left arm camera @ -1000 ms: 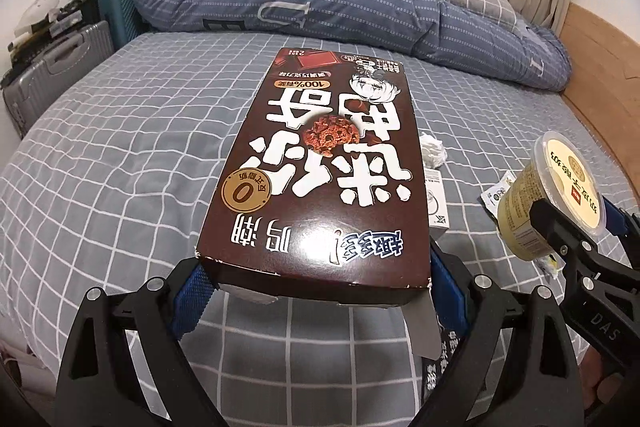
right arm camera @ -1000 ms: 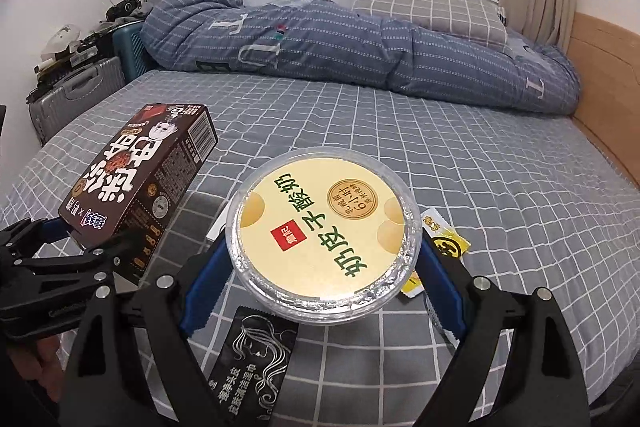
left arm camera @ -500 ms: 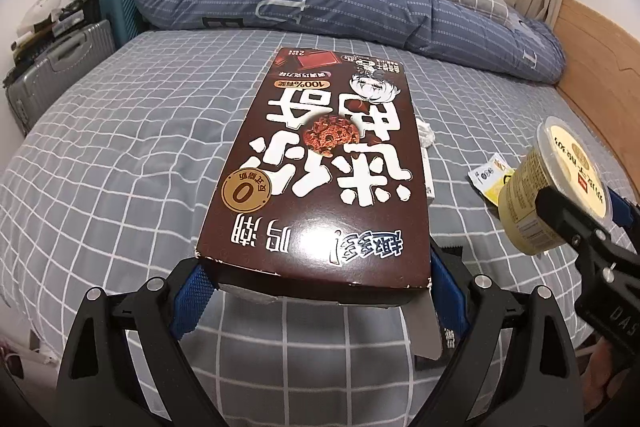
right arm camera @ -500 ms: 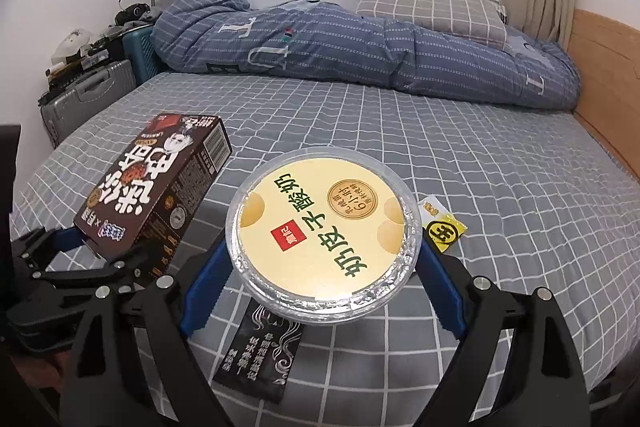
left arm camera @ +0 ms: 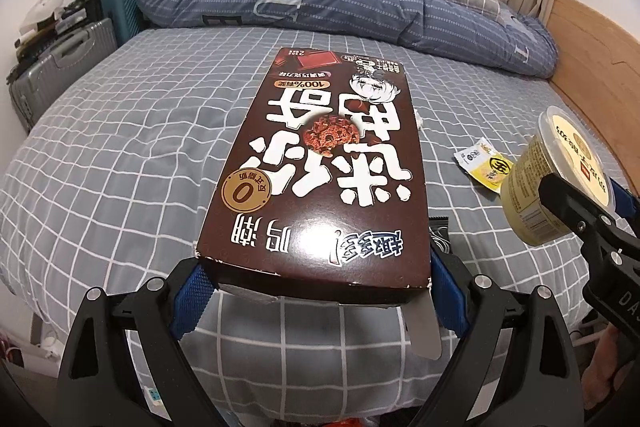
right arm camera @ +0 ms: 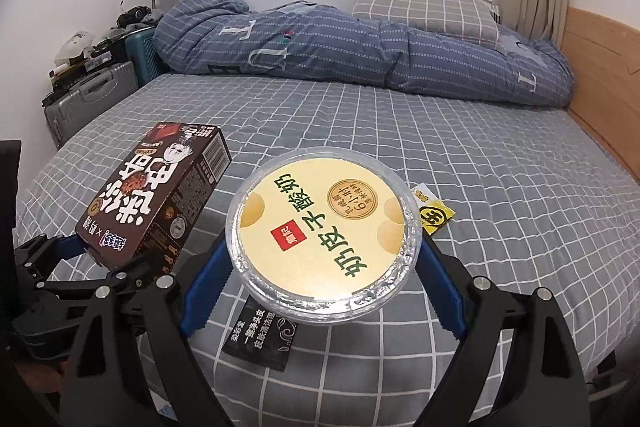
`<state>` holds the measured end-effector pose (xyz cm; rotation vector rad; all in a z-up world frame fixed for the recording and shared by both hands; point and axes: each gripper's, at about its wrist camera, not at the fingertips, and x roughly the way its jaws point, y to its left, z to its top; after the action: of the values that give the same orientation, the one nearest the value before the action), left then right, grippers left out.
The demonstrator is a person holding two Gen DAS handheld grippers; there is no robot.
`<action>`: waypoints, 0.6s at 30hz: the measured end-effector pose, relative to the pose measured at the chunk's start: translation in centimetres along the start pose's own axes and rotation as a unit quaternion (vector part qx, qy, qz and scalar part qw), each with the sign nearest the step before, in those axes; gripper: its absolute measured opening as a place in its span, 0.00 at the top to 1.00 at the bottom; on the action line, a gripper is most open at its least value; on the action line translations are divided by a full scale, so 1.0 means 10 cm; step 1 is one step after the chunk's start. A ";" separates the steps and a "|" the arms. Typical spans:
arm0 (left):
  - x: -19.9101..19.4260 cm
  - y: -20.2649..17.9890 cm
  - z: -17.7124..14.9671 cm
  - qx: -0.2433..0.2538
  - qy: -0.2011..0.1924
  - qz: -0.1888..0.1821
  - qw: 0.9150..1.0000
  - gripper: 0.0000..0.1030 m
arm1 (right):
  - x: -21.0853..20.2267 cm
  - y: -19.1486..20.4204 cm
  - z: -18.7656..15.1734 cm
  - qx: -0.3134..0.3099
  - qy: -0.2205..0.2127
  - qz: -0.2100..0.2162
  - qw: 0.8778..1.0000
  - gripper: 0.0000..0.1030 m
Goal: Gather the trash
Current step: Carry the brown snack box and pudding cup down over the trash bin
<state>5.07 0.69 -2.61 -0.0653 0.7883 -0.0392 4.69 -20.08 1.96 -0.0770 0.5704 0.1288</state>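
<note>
Left wrist view: left gripper (left arm camera: 316,291) angled down over the bed (left arm camera: 120,155), blue-padded fingers (left arm camera: 190,297) clamped on the near end of a brown snack box (left arm camera: 320,183), box held lengthwise and clear of the sheet, far end aimed at the rolled duvet (left arm camera: 320,3). Right of the box, right gripper (left arm camera: 576,203) clasping a yogurt tub (left arm camera: 560,183) tipped on its side.

Right wrist view: right gripper (right arm camera: 322,267) pitched down more gently, fingers (right arm camera: 204,287) spread wide and pressed on both sides of the tub (right arm camera: 324,239), foil lid facing up. Left of the tub, box (right arm camera: 152,195) raised in the left gripper (right arm camera: 104,259).

On the sheet near the tub: yellow sachet (right arm camera: 434,215) just beyond its right rim, black sachet (right arm camera: 260,335) partly under its near edge. Ahead of the tub, open checked sheet up to the duvet; wooden bed frame (right arm camera: 600,99) bounding the right side, suitcases (right arm camera: 92,95) crowding the far-left edge.
</note>
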 end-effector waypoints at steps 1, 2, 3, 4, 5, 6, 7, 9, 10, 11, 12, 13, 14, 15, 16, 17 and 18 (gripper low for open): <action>-0.03 -0.01 -0.02 0.000 0.000 -0.001 1.000 0.14 | -0.03 0.01 -0.01 -0.001 -0.001 0.000 1.000 0.19; -0.04 -0.02 -0.03 0.001 -0.001 -0.001 1.000 0.14 | -0.05 0.02 -0.02 -0.002 -0.001 0.001 1.000 0.19; -0.06 -0.02 -0.04 0.001 -0.001 -0.002 1.000 0.14 | -0.08 0.03 -0.03 -0.004 -0.002 0.001 1.000 0.19; -0.08 -0.03 -0.05 0.002 -0.002 -0.002 1.000 0.14 | -0.10 0.04 -0.04 -0.005 -0.002 0.001 1.000 0.19; -0.10 -0.04 -0.06 0.003 -0.002 -0.003 1.000 0.14 | -0.12 0.03 -0.04 -0.006 -0.002 0.001 1.000 0.19; -0.11 -0.03 -0.06 0.004 -0.003 -0.003 1.000 0.14 | -0.14 0.03 -0.05 -0.007 -0.003 0.001 1.000 0.19; -0.14 -0.04 -0.08 0.004 -0.004 -0.003 1.000 0.14 | -0.17 0.03 -0.06 -0.006 -0.004 0.001 1.000 0.19; -0.17 -0.04 -0.10 0.005 -0.005 -0.003 1.000 0.14 | -0.20 0.03 -0.07 -0.006 -0.003 0.002 1.000 0.19; -0.19 -0.04 -0.11 0.005 -0.005 -0.004 1.000 0.14 | -0.23 0.03 -0.07 -0.005 -0.004 0.002 1.000 0.19; -0.21 -0.03 -0.13 0.005 -0.004 -0.003 1.000 0.14 | -0.25 0.03 -0.07 -0.004 -0.005 0.002 1.000 0.19; -0.23 -0.03 -0.15 0.004 -0.003 -0.004 1.000 0.14 | -0.27 0.03 -0.07 -0.004 -0.005 0.003 1.000 0.19; -0.24 -0.02 -0.14 0.004 -0.003 -0.004 1.000 0.14 | -0.29 0.03 -0.08 -0.003 -0.006 0.003 1.000 0.19; -0.25 -0.02 -0.16 0.004 -0.002 -0.004 1.000 0.14 | -0.32 0.03 -0.08 -0.002 -0.006 0.003 1.000 0.19; -0.27 -0.02 -0.18 0.004 -0.001 -0.004 1.000 0.14 | -0.35 0.04 -0.10 -0.002 -0.006 0.004 1.000 0.19; -0.28 -0.01 -0.19 0.003 0.000 -0.004 1.000 0.14 | -0.36 0.04 -0.11 -0.002 -0.006 0.004 1.000 0.19; -0.30 -0.01 -0.21 0.002 0.000 -0.005 1.000 0.14 | -0.39 0.04 -0.12 -0.002 -0.006 0.004 1.000 0.19; -0.32 -0.01 -0.24 0.002 0.001 -0.006 1.000 0.14 | -0.41 0.05 -0.13 -0.003 -0.006 0.004 1.000 0.19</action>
<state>1.14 0.66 -2.00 -0.0663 0.7895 -0.0526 0.50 -20.14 3.07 -0.0789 0.5587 0.1386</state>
